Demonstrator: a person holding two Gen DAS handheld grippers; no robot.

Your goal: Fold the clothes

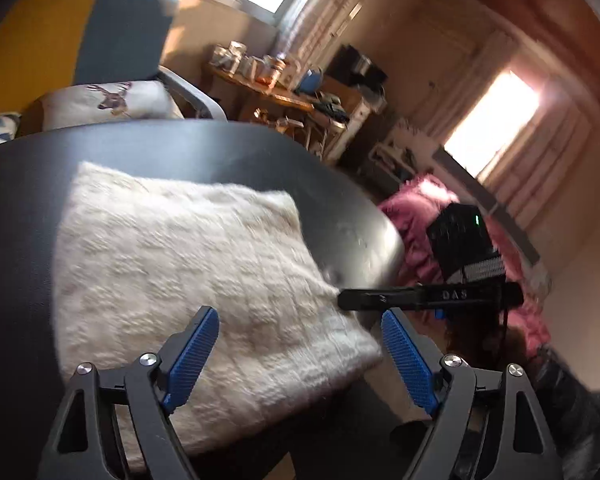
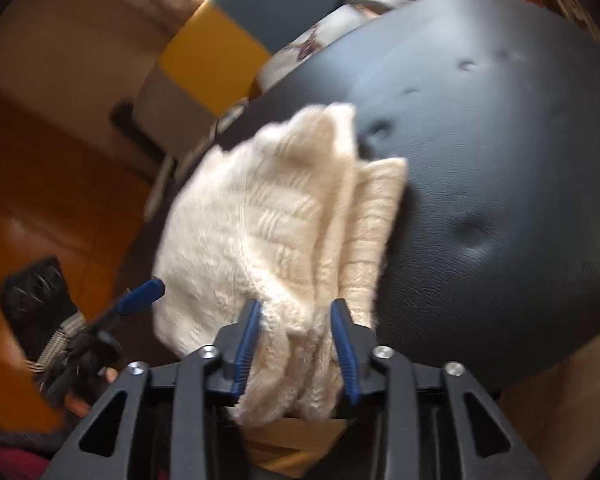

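A cream knitted sweater (image 1: pixel 188 264) lies folded on the black padded table (image 1: pixel 228 148). My left gripper (image 1: pixel 300 332) is open just above its near edge, blue pads spread wide, nothing between them. In the left wrist view the other gripper's black finger (image 1: pixel 428 298) reaches in from the right and touches the sweater's right edge. In the right wrist view my right gripper (image 2: pixel 296 320) is shut on a thick bunched stack of sweater (image 2: pixel 268 220) layers at the table's edge. The left gripper's blue pad (image 2: pixel 140 294) shows at the lower left there.
A yellow and blue chair (image 1: pixel 80 28) with a deer-print cushion (image 1: pixel 112 100) stands behind the table (image 2: pixel 480 140). A cluttered wooden desk (image 1: pixel 284 84) is farther back. A pink blanket and a black device (image 1: pixel 460 240) lie to the right. Orange wooden floor (image 2: pixel 40 184) shows left.
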